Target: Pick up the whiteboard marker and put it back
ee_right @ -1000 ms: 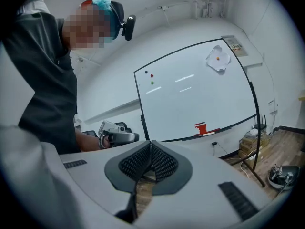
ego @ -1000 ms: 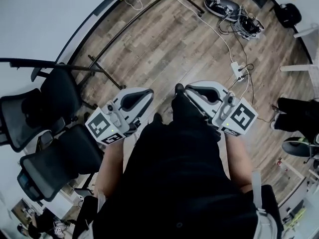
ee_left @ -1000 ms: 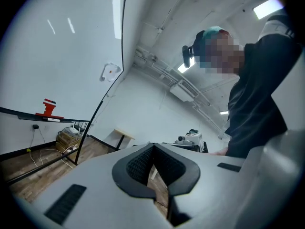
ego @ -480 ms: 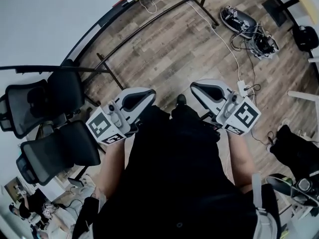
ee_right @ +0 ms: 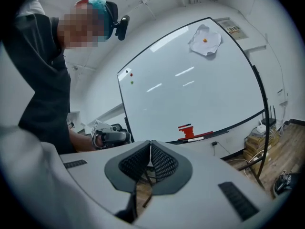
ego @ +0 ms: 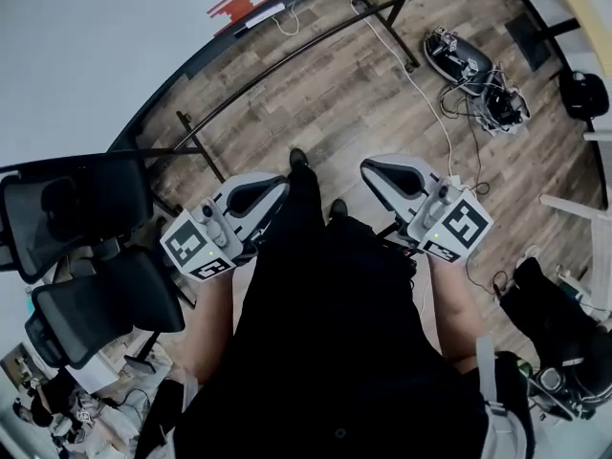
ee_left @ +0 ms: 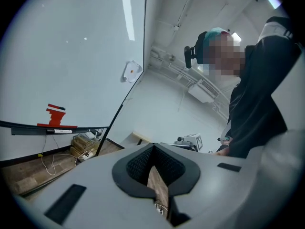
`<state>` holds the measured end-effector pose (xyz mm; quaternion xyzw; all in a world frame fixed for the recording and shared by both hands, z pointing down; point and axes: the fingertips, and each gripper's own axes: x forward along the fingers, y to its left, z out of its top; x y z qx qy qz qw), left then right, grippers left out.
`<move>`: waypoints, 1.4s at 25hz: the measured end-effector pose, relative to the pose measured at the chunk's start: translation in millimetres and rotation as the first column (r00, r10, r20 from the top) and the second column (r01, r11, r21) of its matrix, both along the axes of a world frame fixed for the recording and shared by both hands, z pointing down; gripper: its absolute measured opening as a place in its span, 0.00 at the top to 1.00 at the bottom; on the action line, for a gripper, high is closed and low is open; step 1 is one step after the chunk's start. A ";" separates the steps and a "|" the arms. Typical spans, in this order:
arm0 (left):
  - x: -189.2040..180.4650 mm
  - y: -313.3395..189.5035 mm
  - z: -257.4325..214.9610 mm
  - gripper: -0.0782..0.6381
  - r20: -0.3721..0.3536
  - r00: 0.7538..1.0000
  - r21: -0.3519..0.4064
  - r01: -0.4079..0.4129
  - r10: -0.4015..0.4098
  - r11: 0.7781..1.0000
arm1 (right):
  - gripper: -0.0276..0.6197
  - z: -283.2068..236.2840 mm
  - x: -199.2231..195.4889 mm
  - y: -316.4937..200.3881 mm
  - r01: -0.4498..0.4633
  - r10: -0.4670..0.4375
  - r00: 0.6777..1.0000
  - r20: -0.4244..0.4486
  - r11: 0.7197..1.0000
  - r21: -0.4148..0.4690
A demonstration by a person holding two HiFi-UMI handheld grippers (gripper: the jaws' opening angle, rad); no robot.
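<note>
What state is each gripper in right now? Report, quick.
Left gripper: closed, holding nothing.
Right gripper: closed, holding nothing.

Holding left tongs (ego: pixel 283 182) out ahead of the torso (ego: pixel 335 352), pointing forward and about level, with jaws pressed together tip to tip and nothing between. Gripping right tongs (ego: pixel 367 167) the same way on the other side, with jaws likewise closed and empty. Carrying both well apart, roughly parallel, with left marker cube (ego: pixel 196 247) and right marker cube (ego: pixel 459 226) facing up. Showing bare left forearm (ego: pixel 212 318) and right forearm (ego: pixel 448 304) close beside the torso.
</note>
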<state>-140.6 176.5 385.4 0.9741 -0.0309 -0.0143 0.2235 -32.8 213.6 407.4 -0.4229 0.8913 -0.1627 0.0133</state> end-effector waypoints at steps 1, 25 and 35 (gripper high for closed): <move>3.8 -12.8 -2.0 0.87 -0.006 1.000 0.008 -0.008 0.008 1.000 | 0.93 -1.1 5.4 -12.7 -0.019 0.019 1.000 -0.005 1.000 -0.002; 29.3 -224.0 -18.4 0.87 0.019 0.999 0.095 0.043 -0.045 0.995 | 0.93 -41.1 44.0 -238.3 -0.023 0.026 0.997 -0.077 0.999 0.046; 68.0 -280.6 -38.4 0.87 0.075 0.951 0.206 0.280 -0.301 0.937 | 0.93 -32.7 62.6 -309.6 0.300 -0.289 0.950 -0.123 0.950 0.086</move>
